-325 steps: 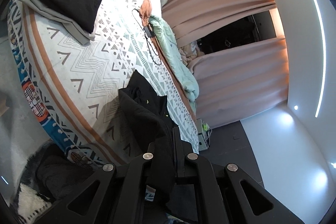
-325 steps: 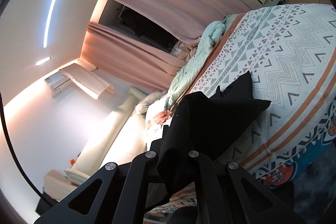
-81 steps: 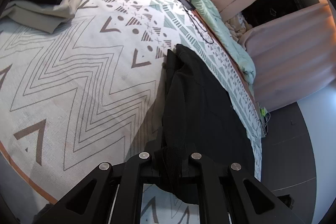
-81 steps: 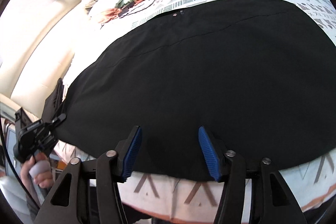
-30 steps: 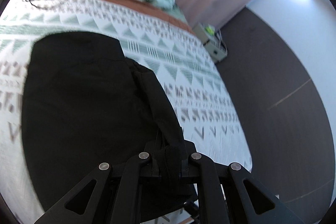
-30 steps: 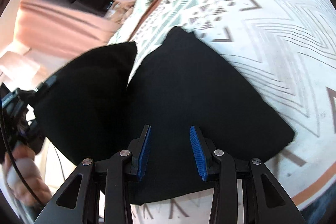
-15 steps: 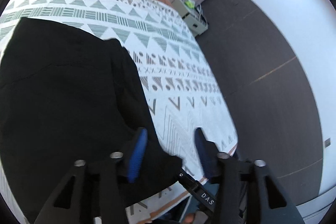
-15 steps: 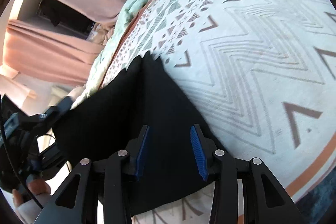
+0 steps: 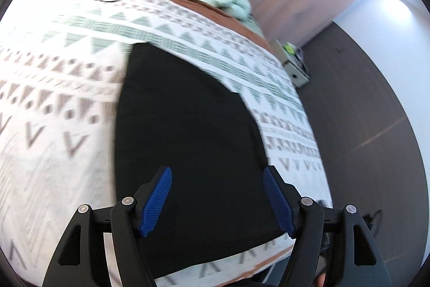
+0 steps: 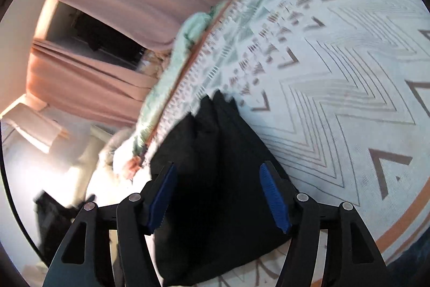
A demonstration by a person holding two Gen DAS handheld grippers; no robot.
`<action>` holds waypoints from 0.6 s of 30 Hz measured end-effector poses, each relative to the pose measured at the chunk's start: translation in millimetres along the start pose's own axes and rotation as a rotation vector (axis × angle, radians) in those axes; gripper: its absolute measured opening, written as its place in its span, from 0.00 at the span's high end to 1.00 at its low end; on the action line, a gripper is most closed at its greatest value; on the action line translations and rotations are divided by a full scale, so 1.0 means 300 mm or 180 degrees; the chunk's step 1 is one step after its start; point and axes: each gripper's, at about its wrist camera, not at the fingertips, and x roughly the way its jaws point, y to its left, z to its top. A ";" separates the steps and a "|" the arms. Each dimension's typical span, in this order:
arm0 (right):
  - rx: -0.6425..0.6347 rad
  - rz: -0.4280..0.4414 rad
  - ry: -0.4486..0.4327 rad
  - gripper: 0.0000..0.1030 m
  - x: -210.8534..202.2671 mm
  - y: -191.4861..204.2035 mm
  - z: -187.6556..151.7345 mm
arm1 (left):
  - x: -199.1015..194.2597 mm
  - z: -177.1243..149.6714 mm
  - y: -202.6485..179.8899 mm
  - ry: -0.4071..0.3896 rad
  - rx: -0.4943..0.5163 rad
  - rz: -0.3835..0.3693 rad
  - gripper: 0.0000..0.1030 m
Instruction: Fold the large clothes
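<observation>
black garment [image 9: 188, 141] now released, folded flat on patterned bedspread [image 9: 53, 88]

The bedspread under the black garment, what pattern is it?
White bedspread with grey-brown zigzags and triangles, clearest in the right wrist view.

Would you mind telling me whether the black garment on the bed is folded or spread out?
Folded: the black garment lies as a compact panel on the patterned bedspread, with overlapping layers visible at its far end.
</observation>
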 end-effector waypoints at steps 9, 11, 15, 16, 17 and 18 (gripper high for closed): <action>-0.0353 0.0062 0.0376 0.18 0.091 0.091 -0.055 | -0.015 -0.077 0.206 0.0037 -0.0294 0.0314 0.31; -0.0427 -0.0023 0.0472 0.18 0.123 0.102 -0.069 | 0.003 -0.101 0.237 0.0094 -0.0308 0.0369 0.31; -0.0503 -0.0230 0.0507 0.63 0.161 0.099 -0.071 | 0.053 -0.141 0.274 0.0235 -0.0356 0.0429 0.31; -0.0508 -0.0268 0.0530 0.72 0.169 0.093 -0.070 | 0.064 -0.149 0.282 0.0263 -0.0367 0.0430 0.31; -0.0473 -0.0271 0.0569 0.80 0.180 0.077 -0.070 | 0.074 -0.157 0.287 0.0287 -0.0373 0.0424 0.31; -0.0424 -0.0235 0.0576 0.85 0.181 0.065 -0.068 | 0.081 -0.161 0.288 0.0303 -0.0372 0.0415 0.31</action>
